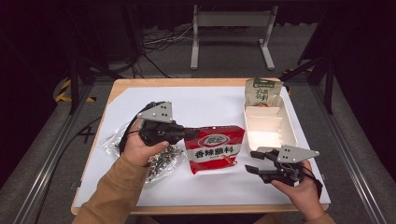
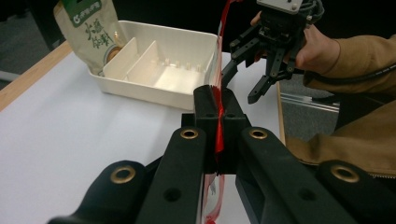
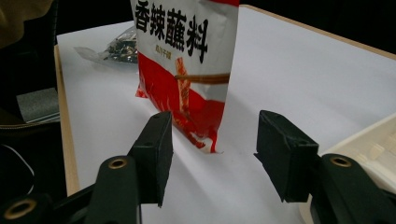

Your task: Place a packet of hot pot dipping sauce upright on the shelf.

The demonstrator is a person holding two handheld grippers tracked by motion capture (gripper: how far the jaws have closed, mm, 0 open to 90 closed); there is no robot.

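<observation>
One red pouch (image 1: 215, 148) btwn left jaws

A white tray (image 1: 285, 135) with dividers sits at the right of the table (image 1: 122, 86), on a white sheet (image 1: 205, 100) that covers most of the tabletop. A green and beige pouch (image 1: 263, 91) stands at the tray's far end, leaning into its far compartment. At the left lies a clear bag (image 1: 163, 161) of small dark and shiny pieces. Beyond the table's far edge stands a grey metal frame (image 1: 232, 28), with cables (image 1: 159, 39) on the floor to its left.
</observation>
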